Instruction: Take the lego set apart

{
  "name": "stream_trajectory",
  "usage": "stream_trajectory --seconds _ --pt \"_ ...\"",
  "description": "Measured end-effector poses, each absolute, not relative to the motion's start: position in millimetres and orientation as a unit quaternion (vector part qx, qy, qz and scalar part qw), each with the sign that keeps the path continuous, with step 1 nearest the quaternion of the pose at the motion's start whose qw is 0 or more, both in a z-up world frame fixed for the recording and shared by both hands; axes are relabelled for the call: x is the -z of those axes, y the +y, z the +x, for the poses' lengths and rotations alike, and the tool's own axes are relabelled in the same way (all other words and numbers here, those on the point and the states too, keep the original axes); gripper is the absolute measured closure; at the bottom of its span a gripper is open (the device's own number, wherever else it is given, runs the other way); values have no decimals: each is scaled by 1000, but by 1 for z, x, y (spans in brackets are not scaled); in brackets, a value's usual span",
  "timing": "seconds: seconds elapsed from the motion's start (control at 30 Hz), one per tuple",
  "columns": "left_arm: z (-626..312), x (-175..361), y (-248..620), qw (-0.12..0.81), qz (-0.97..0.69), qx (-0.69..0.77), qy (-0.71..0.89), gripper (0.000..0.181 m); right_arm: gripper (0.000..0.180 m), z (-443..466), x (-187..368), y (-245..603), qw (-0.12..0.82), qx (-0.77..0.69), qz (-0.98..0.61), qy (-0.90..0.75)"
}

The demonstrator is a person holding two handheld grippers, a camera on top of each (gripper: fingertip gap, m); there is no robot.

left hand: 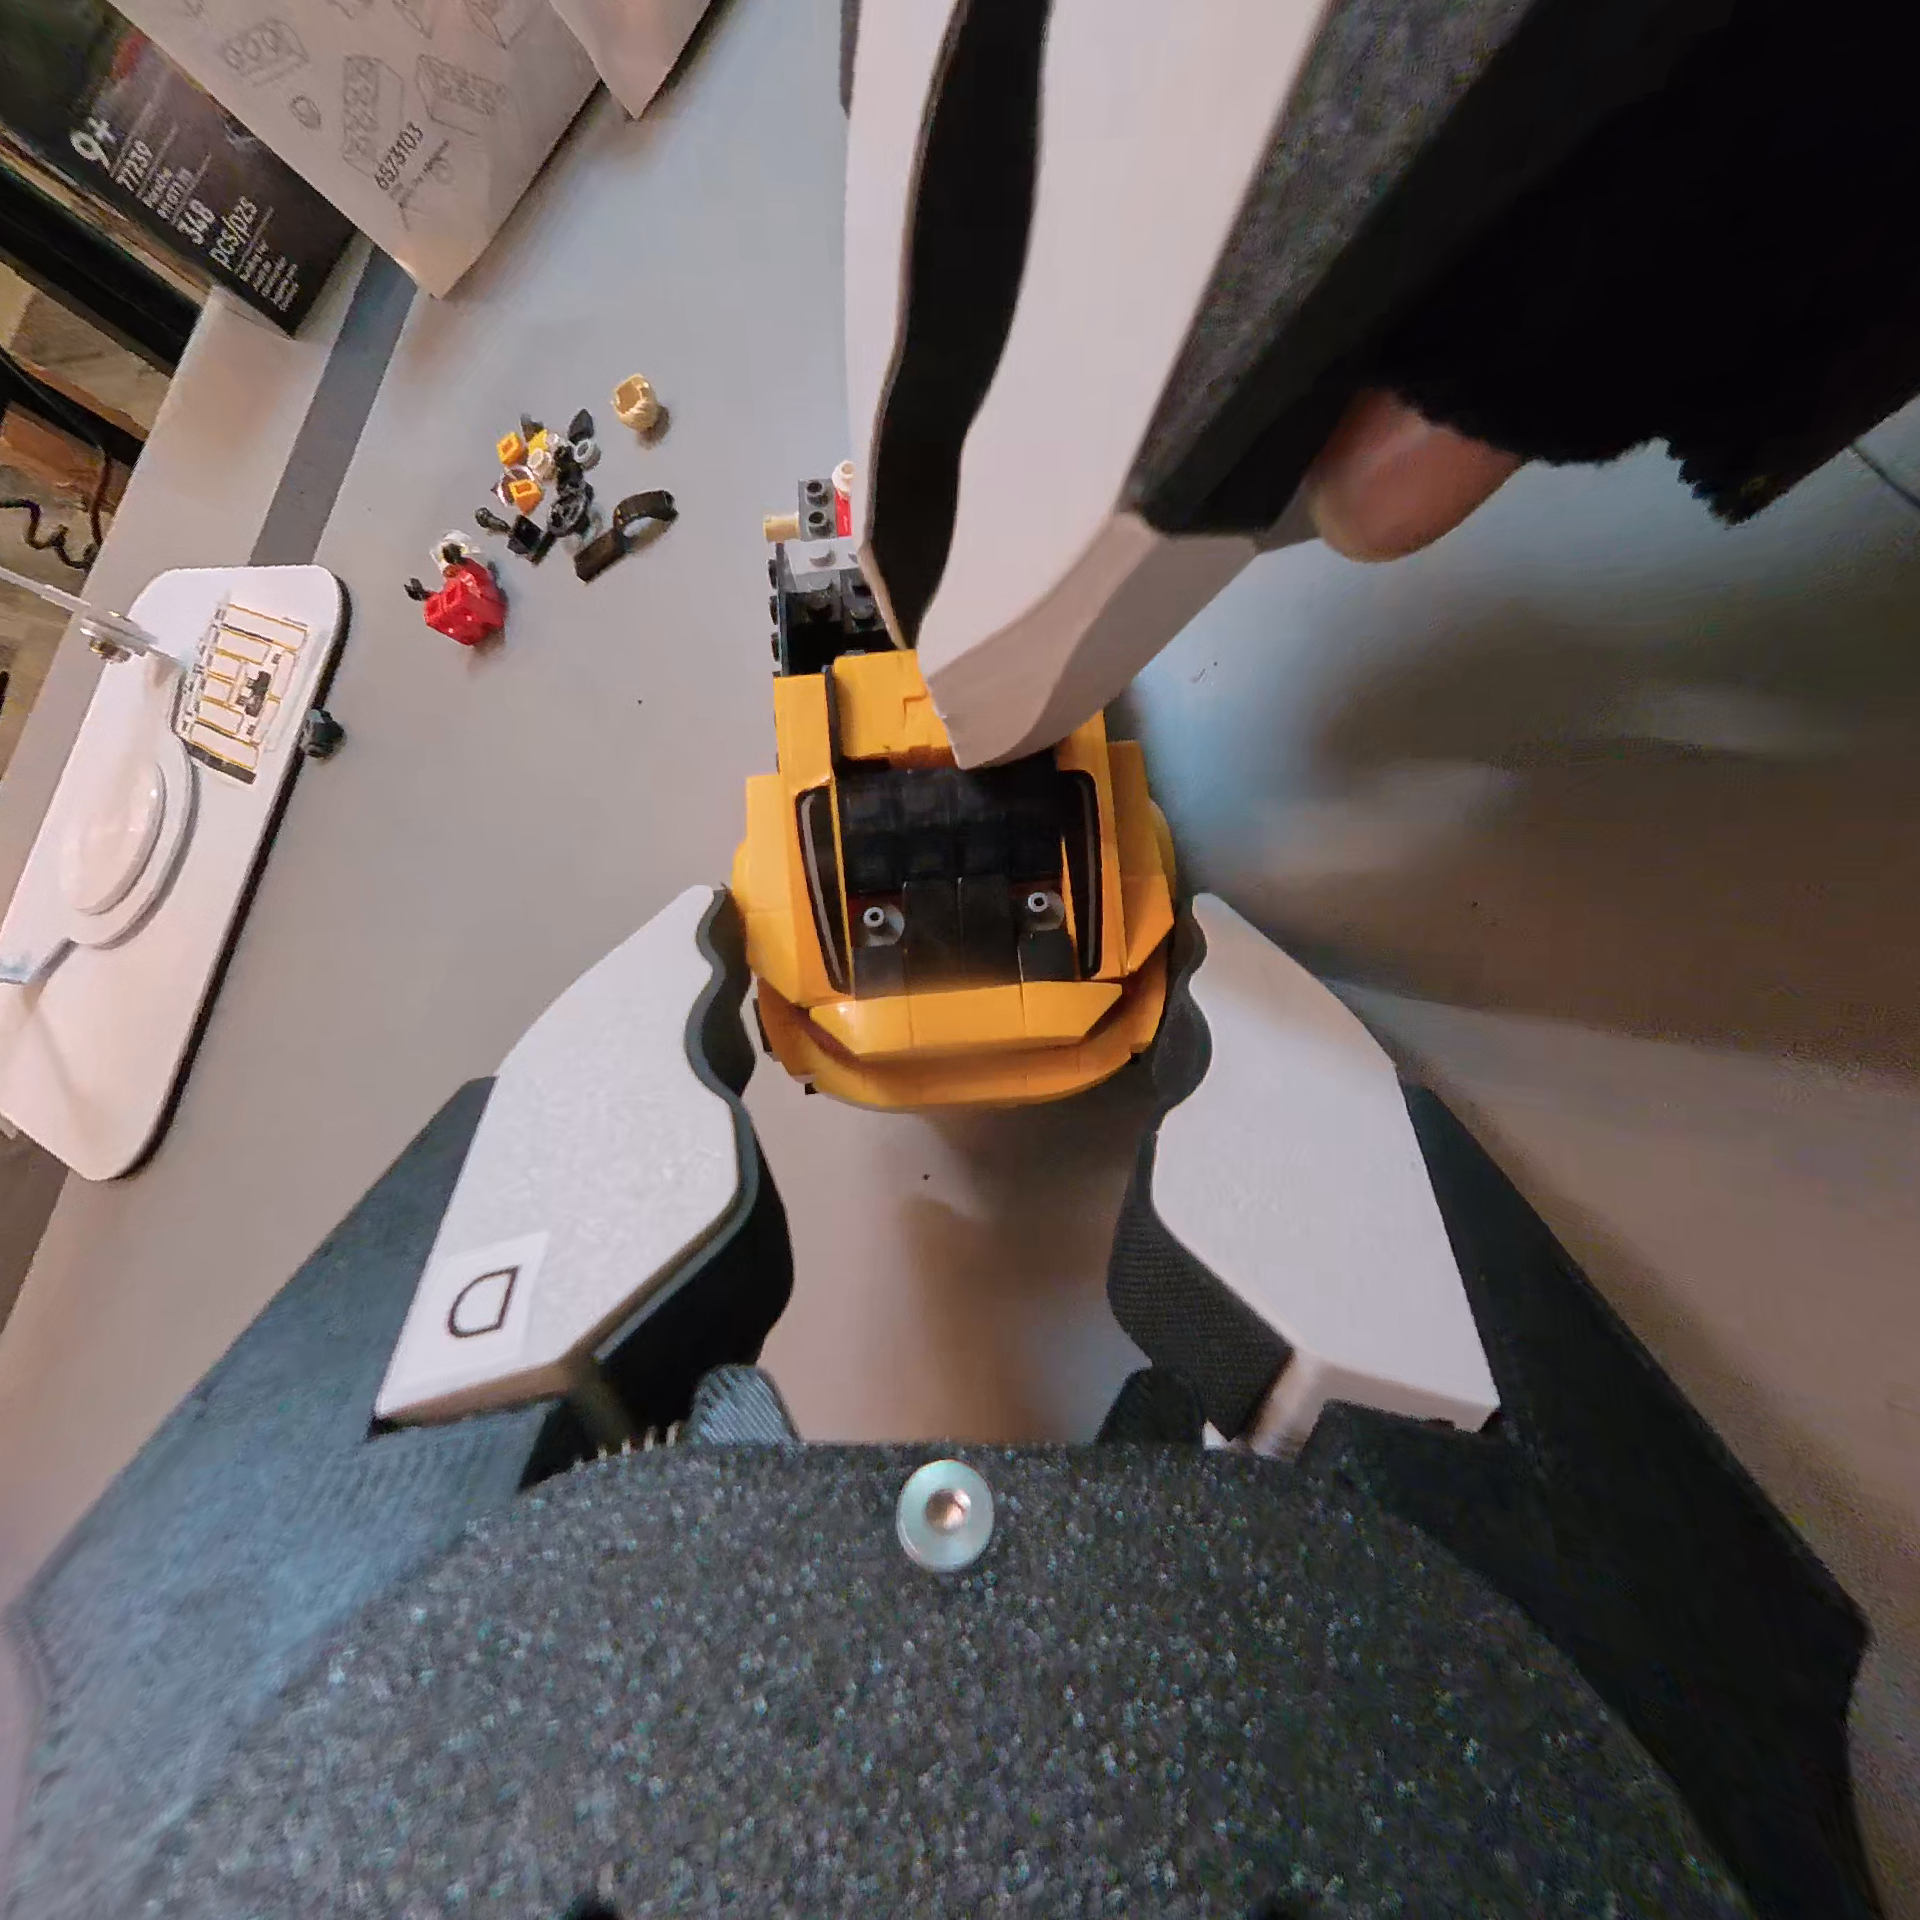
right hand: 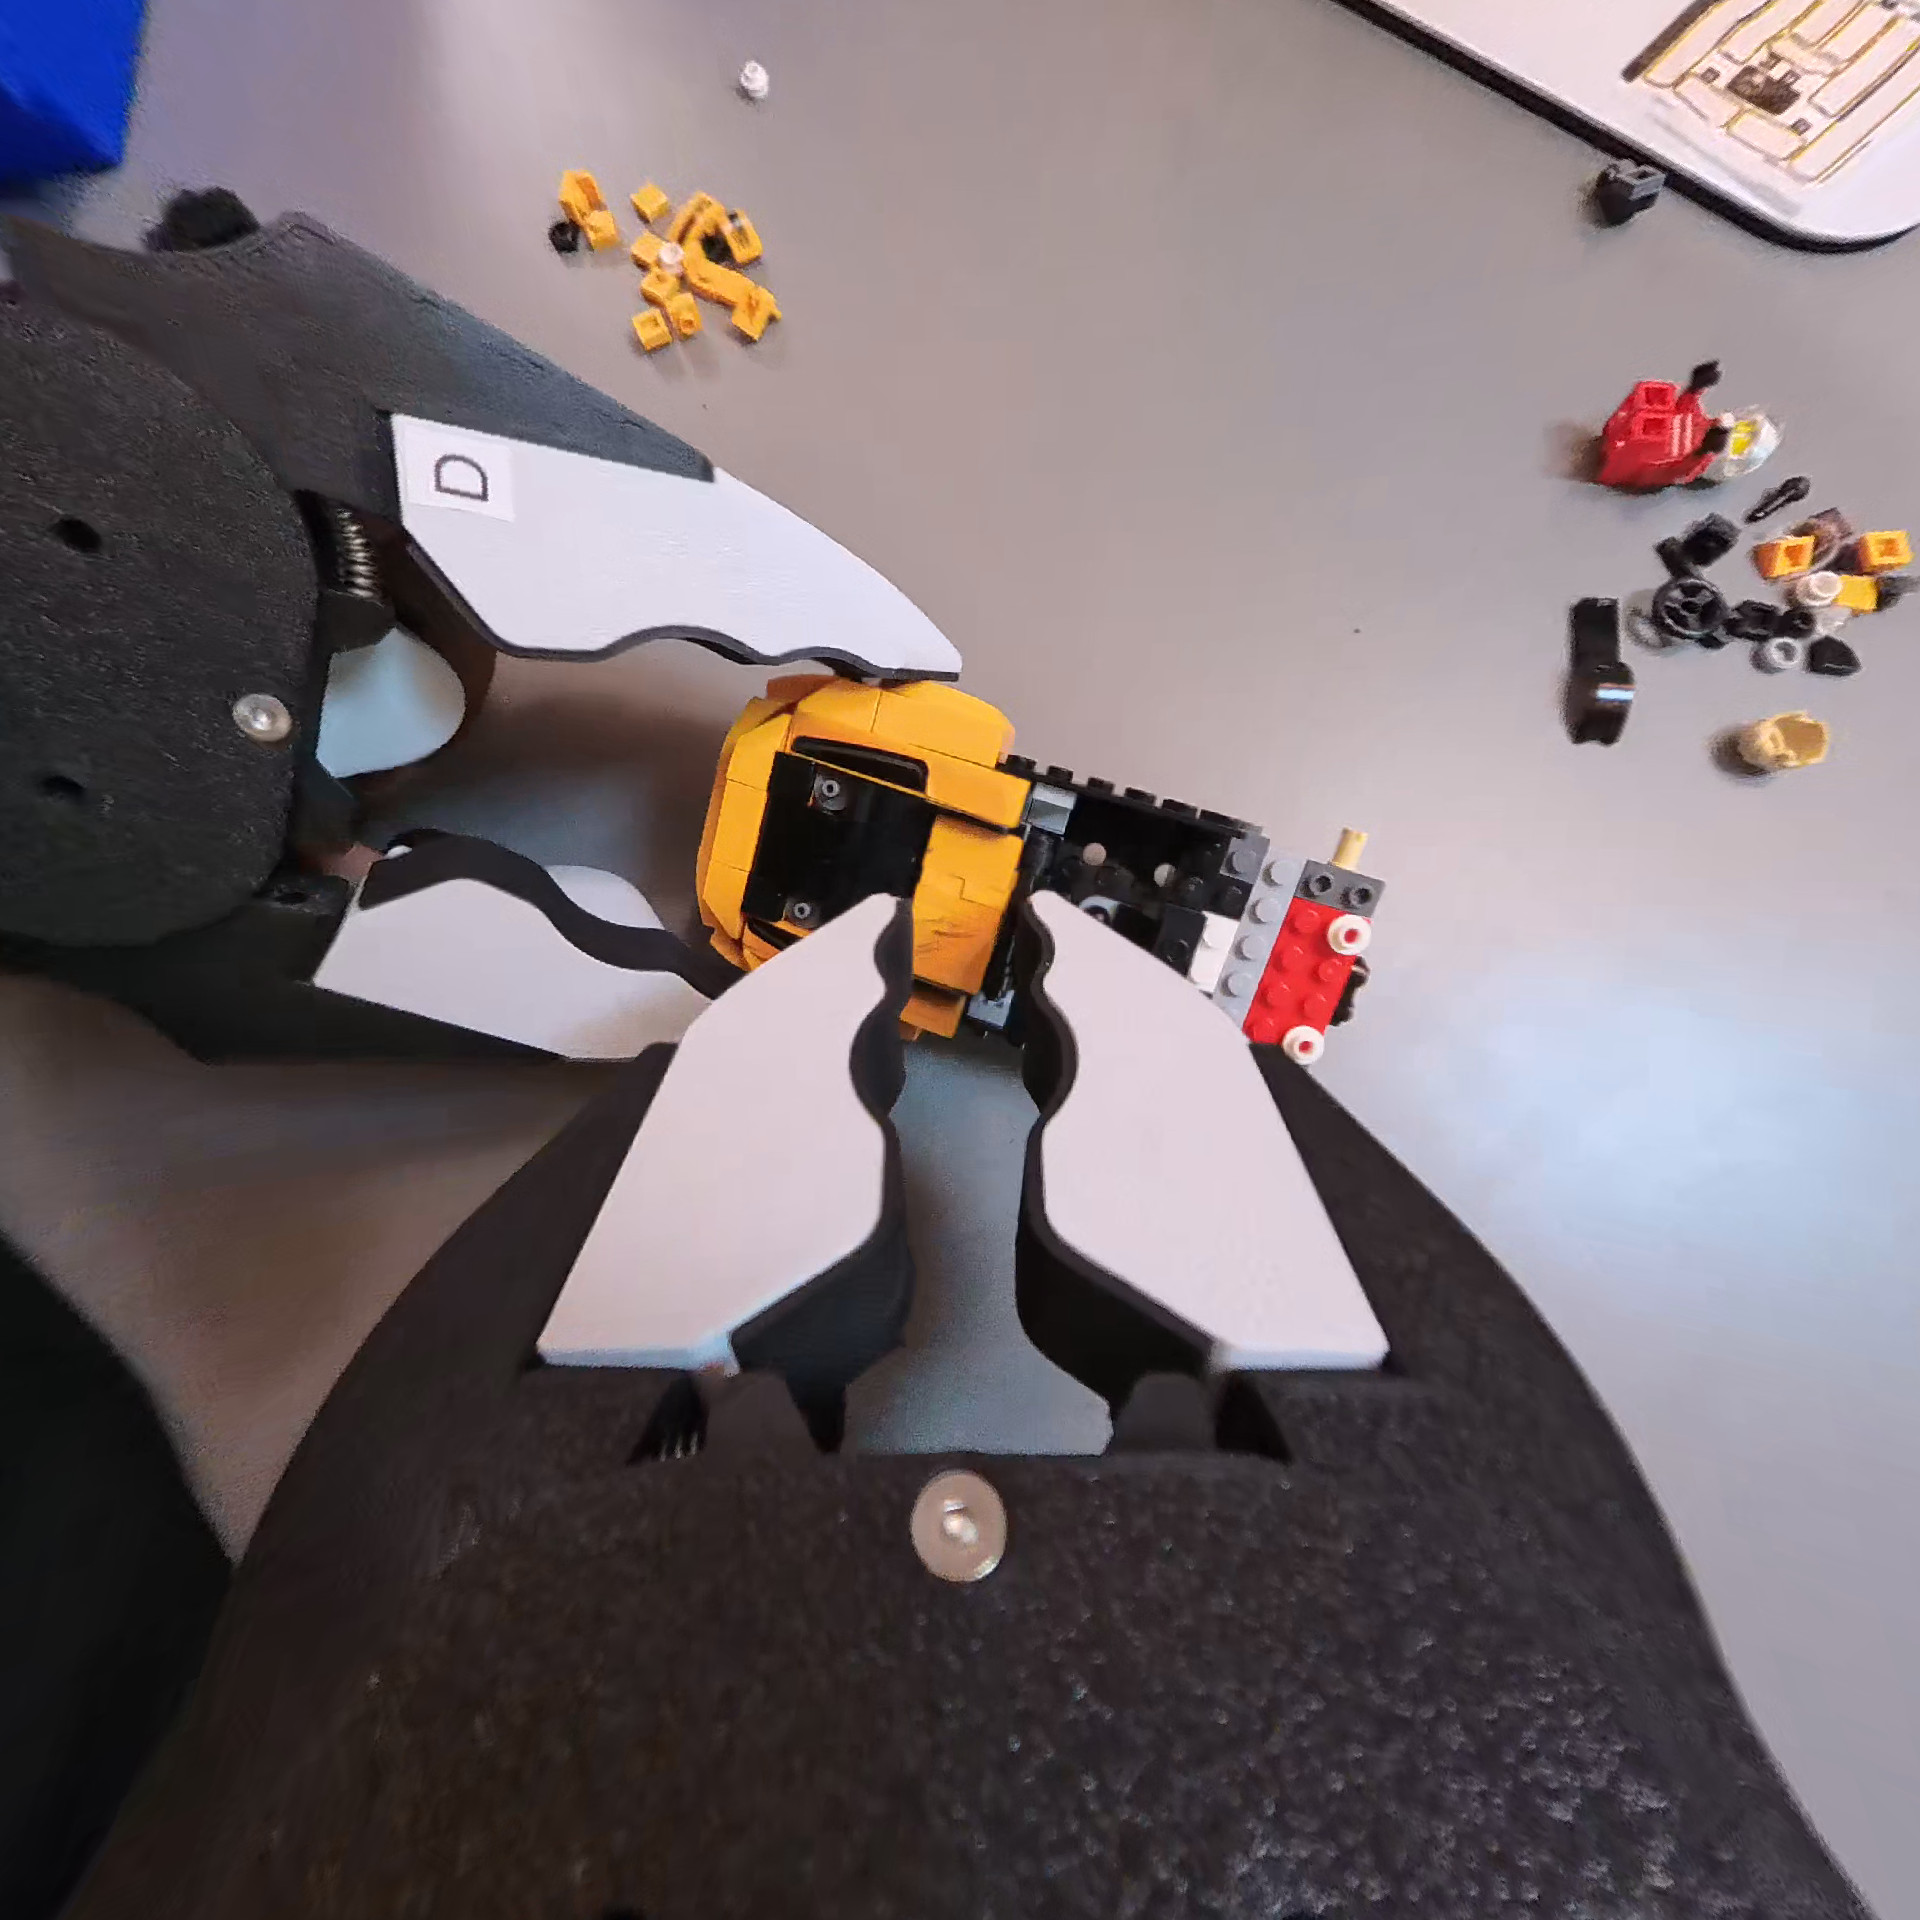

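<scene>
We find the left gripper nearest us in its own view, its fingers pressed against both flanks of the lego set, a part-stripped yellow car lying on the grey table. In the right wrist view the right gripper meets the car's yellow roof section at mid-body, jaws narrowed about it; we judge it pinching that section, though full contact is partly hidden. The car looks light and rigid, its sloped yellow shell smooth and likely slippery; stud joints should part under a prying pull, small plates snapping free abruptly. We advise holding the square flanks and the studded black chassis. Farther off, at ten o'clock in the left view, lie loose pieces.
</scene>
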State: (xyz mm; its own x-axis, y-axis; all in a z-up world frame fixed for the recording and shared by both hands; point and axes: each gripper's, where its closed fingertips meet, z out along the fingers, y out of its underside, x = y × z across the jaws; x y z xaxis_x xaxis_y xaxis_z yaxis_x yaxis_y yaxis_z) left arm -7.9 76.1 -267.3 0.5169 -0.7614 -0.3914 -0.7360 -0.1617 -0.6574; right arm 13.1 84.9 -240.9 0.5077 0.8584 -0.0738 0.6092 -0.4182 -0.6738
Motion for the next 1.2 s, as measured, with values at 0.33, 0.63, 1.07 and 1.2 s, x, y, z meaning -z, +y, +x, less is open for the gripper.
stream_trajectory --seconds 0.33,0.63,1.07,1.2 --pt "-7 268 76 424 -753 -22 503 104 162 12 240 83 258 -224 -833 -436" --pt "-7 273 78 420 -770 13 481 103 166 10 240 84 292 -191 -822 -450" --pt "-5 276 84 423 -773 24 473 103 166 12 241 90 293 -238 -820 -429" --pt "-8 279 85 413 -784 43 461 103 180 8 221 89 322 -245 -809 -426"
